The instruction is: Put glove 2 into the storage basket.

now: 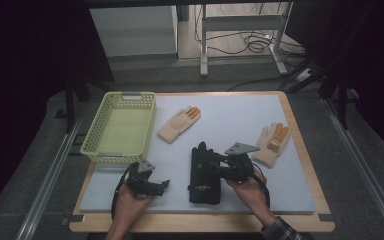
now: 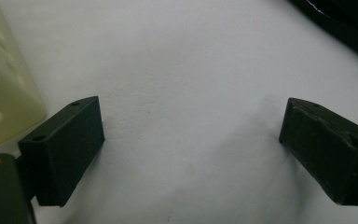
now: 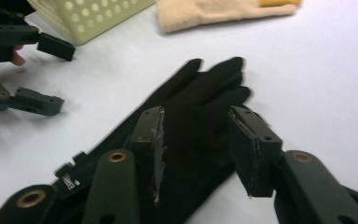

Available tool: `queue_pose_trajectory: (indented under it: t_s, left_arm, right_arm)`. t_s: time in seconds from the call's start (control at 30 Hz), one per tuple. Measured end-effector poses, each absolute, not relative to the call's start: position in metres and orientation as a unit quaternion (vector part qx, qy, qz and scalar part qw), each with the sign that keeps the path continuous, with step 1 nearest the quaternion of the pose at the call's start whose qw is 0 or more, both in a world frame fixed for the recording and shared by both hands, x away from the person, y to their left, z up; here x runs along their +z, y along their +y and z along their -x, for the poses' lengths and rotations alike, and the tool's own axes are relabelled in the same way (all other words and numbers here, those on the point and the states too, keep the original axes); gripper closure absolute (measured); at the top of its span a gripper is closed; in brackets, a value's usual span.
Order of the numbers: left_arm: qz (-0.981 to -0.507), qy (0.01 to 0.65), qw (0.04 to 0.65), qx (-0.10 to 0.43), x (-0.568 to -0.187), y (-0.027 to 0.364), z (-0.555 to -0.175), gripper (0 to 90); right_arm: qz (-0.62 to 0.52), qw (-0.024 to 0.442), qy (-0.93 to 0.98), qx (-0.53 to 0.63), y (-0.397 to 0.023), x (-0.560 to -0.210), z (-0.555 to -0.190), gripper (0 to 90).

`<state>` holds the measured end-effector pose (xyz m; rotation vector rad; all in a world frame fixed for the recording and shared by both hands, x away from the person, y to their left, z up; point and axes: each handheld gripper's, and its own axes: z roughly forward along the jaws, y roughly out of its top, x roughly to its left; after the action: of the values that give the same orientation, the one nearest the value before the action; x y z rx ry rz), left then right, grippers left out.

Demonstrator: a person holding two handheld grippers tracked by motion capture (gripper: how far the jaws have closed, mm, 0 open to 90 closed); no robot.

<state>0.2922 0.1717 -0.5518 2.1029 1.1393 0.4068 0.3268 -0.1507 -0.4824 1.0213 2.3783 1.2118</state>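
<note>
Basket (image 1: 120,127) beside left gripper (image 2: 191,140), apart; right gripper (image 3: 196,140) parted over black glove (image 3: 200,93); beige glove (image 3: 205,14) beyond.

Black glove (image 1: 204,172) flat on the grey mat, near its front edge.
Soft dark fabric with a small white label by the cuff; fingers held together and pointing away from the person, cuff toward the front; limp and unfolded, lying lengthwise just right of centre.
</note>
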Motion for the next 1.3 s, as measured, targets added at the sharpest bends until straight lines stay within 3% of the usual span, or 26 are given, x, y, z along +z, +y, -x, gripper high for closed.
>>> queue_pose_trajectory:
  t_s: [0.13,0.27,0.63,1.13,1.3]
  left_arm:
    - [-0.812,0.44,0.35,0.157,-0.552,0.172,-0.292,6.7]
    - [-0.813,0.439,0.349,0.157,-0.552,0.172,-0.292,6.7]
    - [-0.813,0.439,0.349,0.157,-0.552,0.172,-0.292,6.7]
    - [-0.817,0.433,0.348,0.155,-0.551,0.175,-0.292,6.7]
    - [-0.814,0.444,0.34,0.158,-0.552,0.184,-0.293,2.1]
  right_arm:
    - [-0.352,0.147,0.833,0.401,-0.166,-0.485,-0.328,69.6]
    - [-0.349,0.136,0.839,0.395,-0.176,-0.496,-0.325,73.1]
    - [-0.325,0.083,0.861,0.383,-0.18,-0.525,-0.301,72.9]
    - [-0.297,0.079,0.866,0.394,-0.16,-0.533,-0.296,72.0]
    - [-0.285,0.084,0.868,0.398,-0.145,-0.535,-0.297,69.2]
